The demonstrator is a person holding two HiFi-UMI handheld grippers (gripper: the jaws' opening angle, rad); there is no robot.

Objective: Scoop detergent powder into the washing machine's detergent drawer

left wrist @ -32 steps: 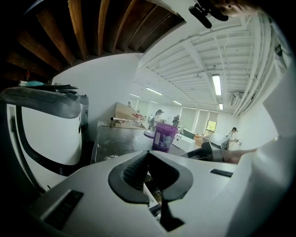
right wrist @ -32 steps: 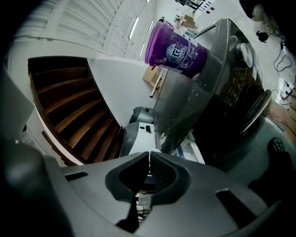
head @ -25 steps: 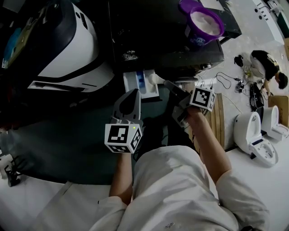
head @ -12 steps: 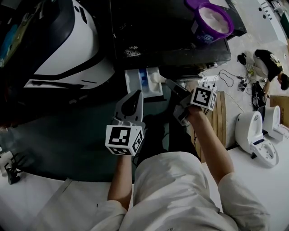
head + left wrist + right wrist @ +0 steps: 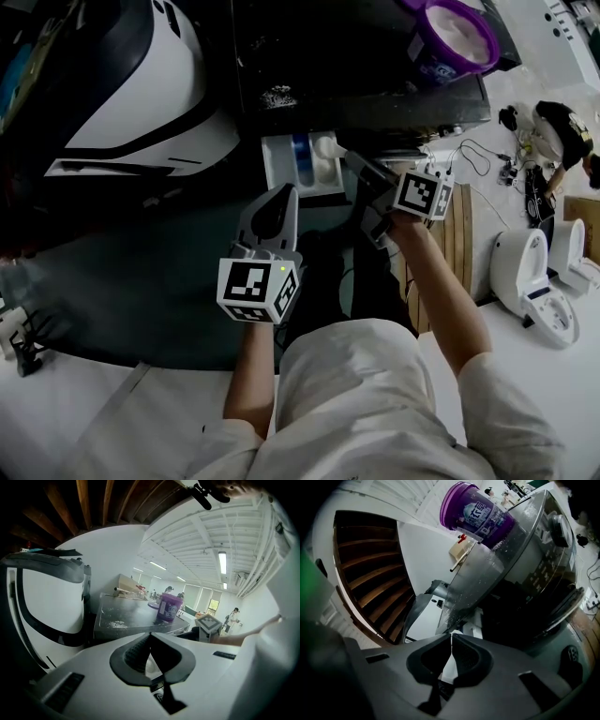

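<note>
Head view | right gripper (image 5: 354,164) clamps scoop (image 5: 327,147) over drawer (image 5: 279,173) | left gripper (image 5: 280,195) closed, near drawer

The round purple plastic tub of white powder (image 5: 457,33) is cut off by the head view's top edge, its label too small to read. The white plastic scoop (image 5: 327,146) shows only its cup there; its handle is hidden inside the right tongs (image 5: 351,161). The back of the white pull-out drawer (image 5: 302,167) is hidden under the dark washing machine (image 5: 356,66). In the left gripper view a pale patch (image 5: 147,663) behind the closed left tongs (image 5: 150,634) is too blurry to name. A person (image 5: 561,131) on the floor is cut off by the right edge
</note>
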